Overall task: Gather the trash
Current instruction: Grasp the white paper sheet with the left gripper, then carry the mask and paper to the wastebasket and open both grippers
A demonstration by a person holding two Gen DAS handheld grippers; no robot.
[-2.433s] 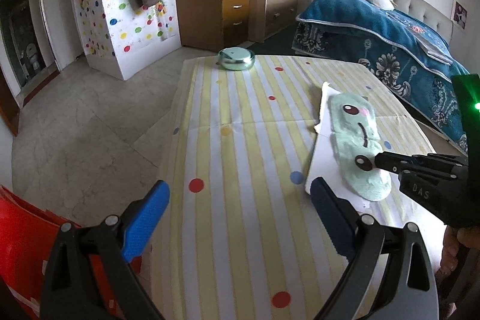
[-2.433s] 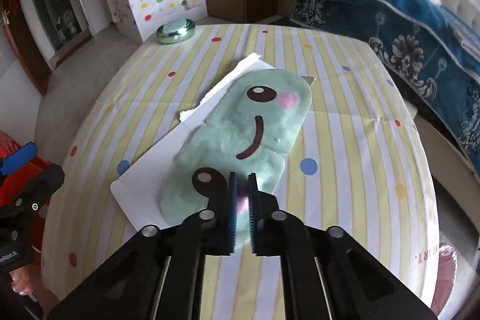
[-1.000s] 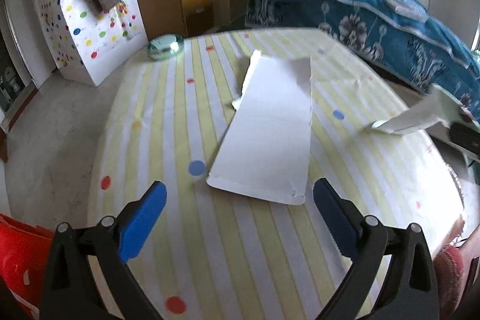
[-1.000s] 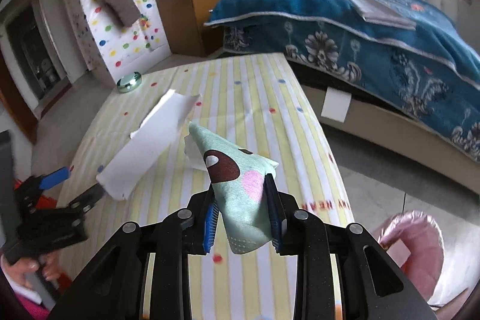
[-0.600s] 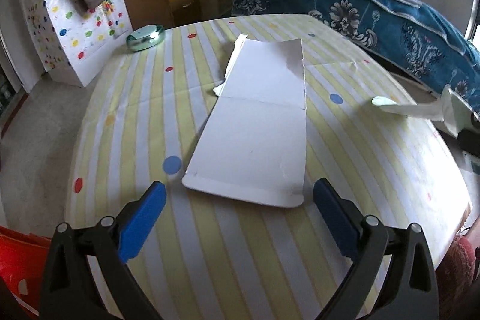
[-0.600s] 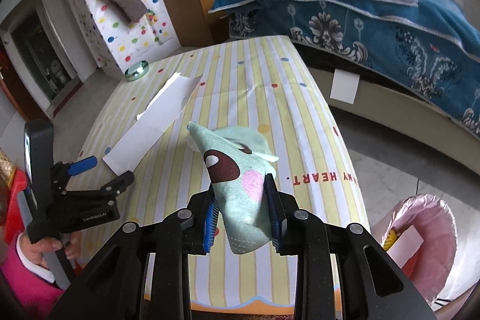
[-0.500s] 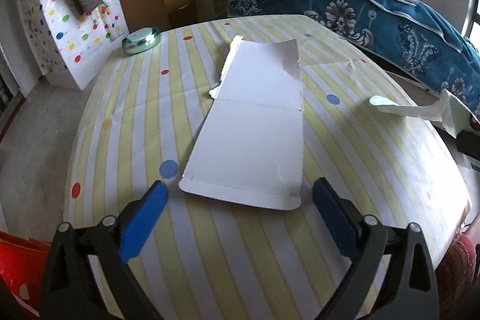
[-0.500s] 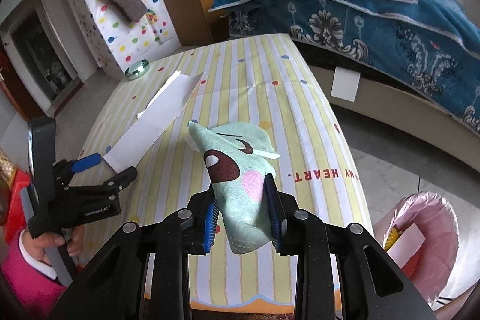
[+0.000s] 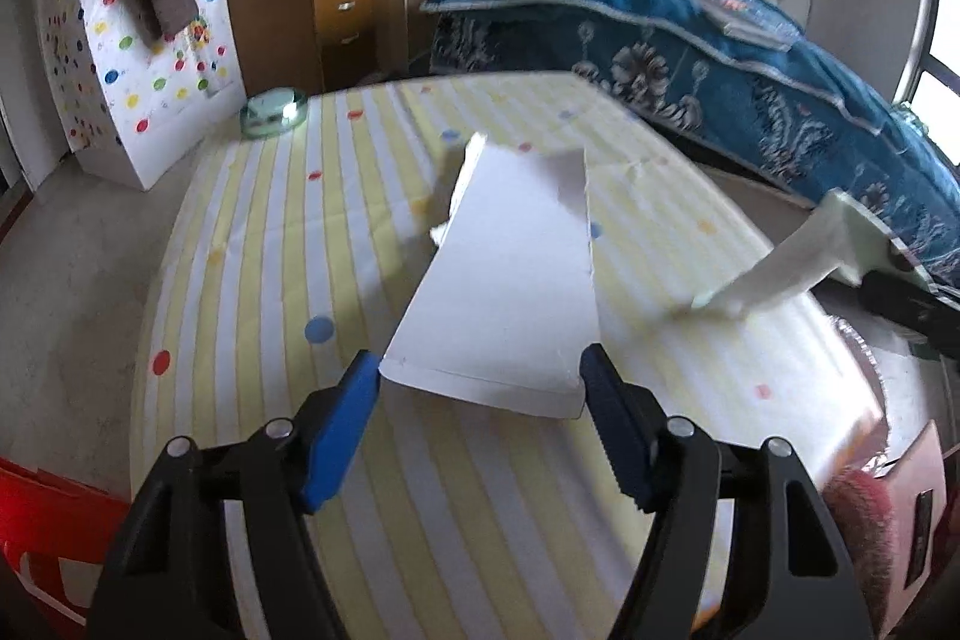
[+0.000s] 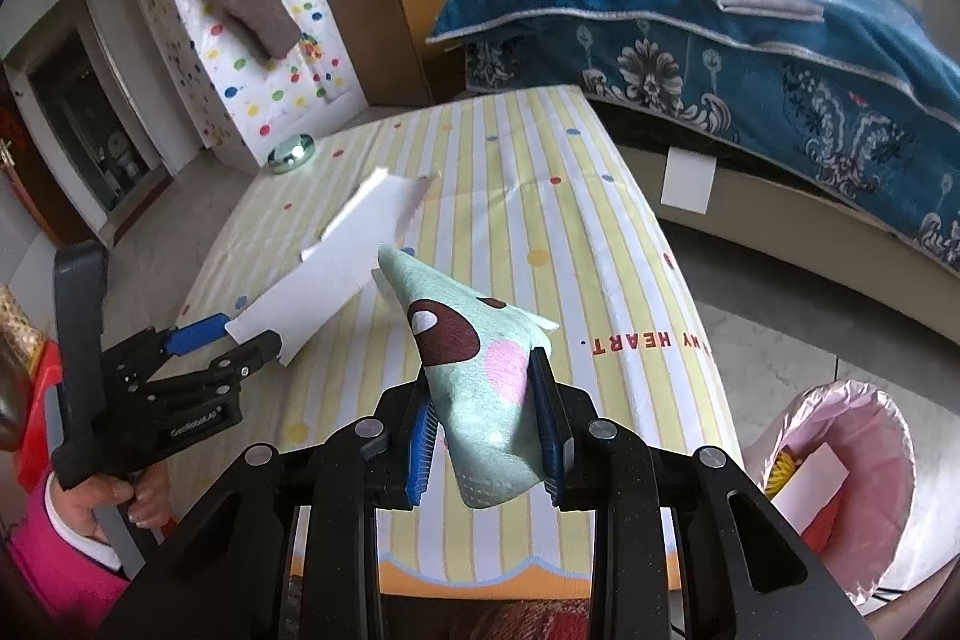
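My right gripper (image 10: 486, 436) is shut on a mint-green cartoon-face wrapper (image 10: 480, 358) and holds it in the air above the table's near edge. From the left wrist view the wrapper (image 9: 780, 268) hangs at the right. A long white card sheet (image 9: 510, 286) lies flat on the yellow striped tablecloth (image 9: 288, 232); it also shows in the right wrist view (image 10: 336, 274). My left gripper (image 9: 480, 400) is open, its blue pads on either side of the sheet's near end. It shows in the right wrist view (image 10: 234, 334) at the left.
A pink-lined trash bin (image 10: 840, 466) holding scraps stands on the floor right of the table. A round green tin (image 9: 273, 112) sits at the table's far edge. A bed with a blue blanket (image 10: 750, 40) is at the right, a red chair (image 9: 42, 520) at the left.
My right gripper took the green wrapper off the white sheet and carried it right, toward the bin side. My left gripper moved in to the sheet's near end.
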